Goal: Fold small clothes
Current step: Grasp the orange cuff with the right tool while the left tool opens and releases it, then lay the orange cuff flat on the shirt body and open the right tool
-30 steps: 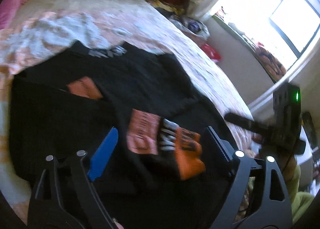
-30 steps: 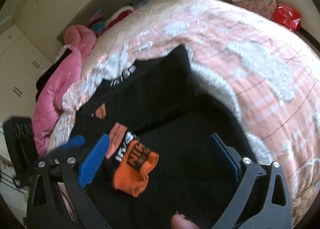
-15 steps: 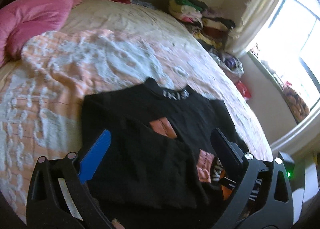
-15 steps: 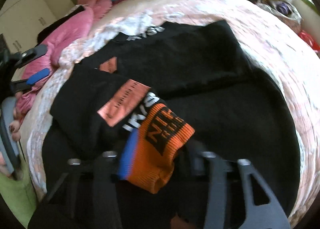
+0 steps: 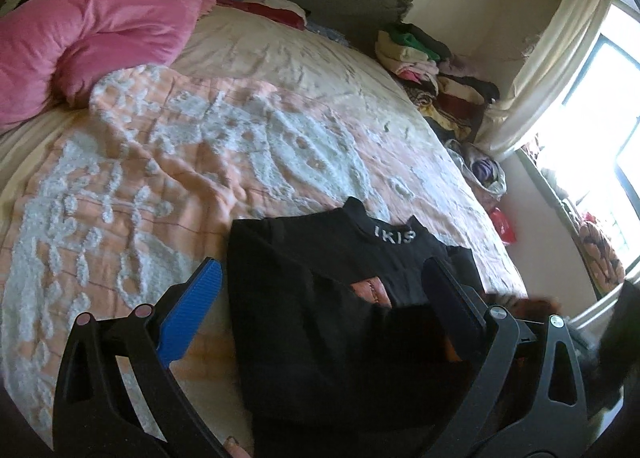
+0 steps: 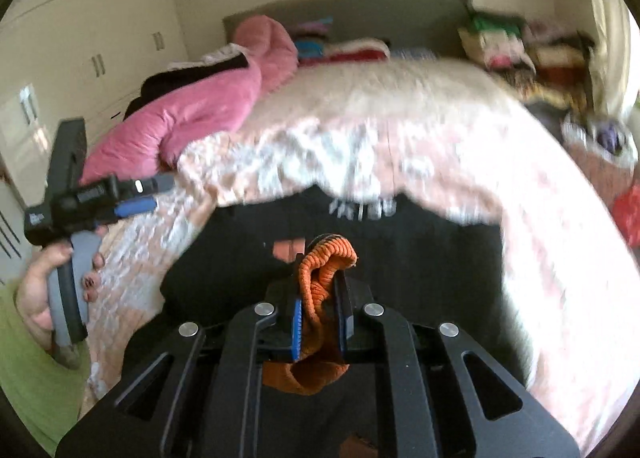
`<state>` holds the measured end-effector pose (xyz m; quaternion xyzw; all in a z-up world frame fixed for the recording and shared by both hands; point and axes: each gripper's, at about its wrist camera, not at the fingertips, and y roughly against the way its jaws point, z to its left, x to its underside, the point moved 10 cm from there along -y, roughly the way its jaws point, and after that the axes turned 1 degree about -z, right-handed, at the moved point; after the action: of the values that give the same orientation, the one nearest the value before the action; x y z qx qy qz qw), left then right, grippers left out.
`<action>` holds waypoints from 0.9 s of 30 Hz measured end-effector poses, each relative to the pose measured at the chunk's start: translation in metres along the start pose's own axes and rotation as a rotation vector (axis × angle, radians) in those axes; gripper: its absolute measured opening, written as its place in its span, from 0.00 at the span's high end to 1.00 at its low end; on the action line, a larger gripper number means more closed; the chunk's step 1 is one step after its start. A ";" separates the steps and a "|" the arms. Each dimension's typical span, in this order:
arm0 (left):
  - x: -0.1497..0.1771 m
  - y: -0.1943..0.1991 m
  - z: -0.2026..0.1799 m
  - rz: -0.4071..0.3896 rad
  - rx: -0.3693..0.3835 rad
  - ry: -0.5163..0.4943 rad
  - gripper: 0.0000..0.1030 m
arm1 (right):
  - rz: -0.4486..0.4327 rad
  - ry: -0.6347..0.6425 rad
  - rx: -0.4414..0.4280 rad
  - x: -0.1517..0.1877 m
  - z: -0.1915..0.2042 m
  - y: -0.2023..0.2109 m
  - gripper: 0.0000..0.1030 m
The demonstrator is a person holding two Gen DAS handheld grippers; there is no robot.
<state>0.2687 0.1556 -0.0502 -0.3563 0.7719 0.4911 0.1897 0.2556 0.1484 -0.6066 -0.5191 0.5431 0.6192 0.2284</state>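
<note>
A black top (image 5: 320,322) with white lettering at its collar (image 5: 394,236) lies spread on the bed near the front edge. My left gripper (image 5: 320,290) hovers over its left part, open, with nothing between the fingers; the blue pad (image 5: 192,310) is over the bedspread. In the right wrist view my right gripper (image 6: 318,298) is shut on the top's orange ribbed cuff (image 6: 328,258), which bulges above the pads and hangs below them. The black top (image 6: 420,258) lies beneath. At the left a hand holds the left gripper (image 6: 154,194).
A pink duvet (image 5: 100,30) is heaped at the head of the bed. Piles of clothes (image 5: 432,66) stand at the far right by the curtain, with a red bag (image 5: 502,224) on the floor. Wardrobe doors (image 6: 92,38) line the left wall. The peach and white bedspread (image 5: 180,162) stretches beyond the top.
My right gripper has shut on the orange cuff and lifted it off the top. The left gripper has swung left, away from the cuff, and now looks over the top's left part.
</note>
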 end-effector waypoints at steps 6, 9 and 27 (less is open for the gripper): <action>0.002 -0.009 0.000 0.011 -0.008 0.000 0.09 | -0.063 0.103 0.050 -0.038 -0.019 0.002 0.89; 0.008 -0.018 -0.002 0.028 -0.019 -0.013 0.09 | -0.049 0.115 0.079 -0.040 -0.030 -0.007 0.89; 0.043 -0.059 -0.027 0.122 -0.065 -0.150 0.09 | 0.058 0.052 0.154 -0.004 -0.071 -0.052 0.89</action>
<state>0.2844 0.1008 -0.1025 -0.2770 0.7594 0.5519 0.2051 0.3287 0.1009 -0.6165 -0.4998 0.6098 0.5682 0.2357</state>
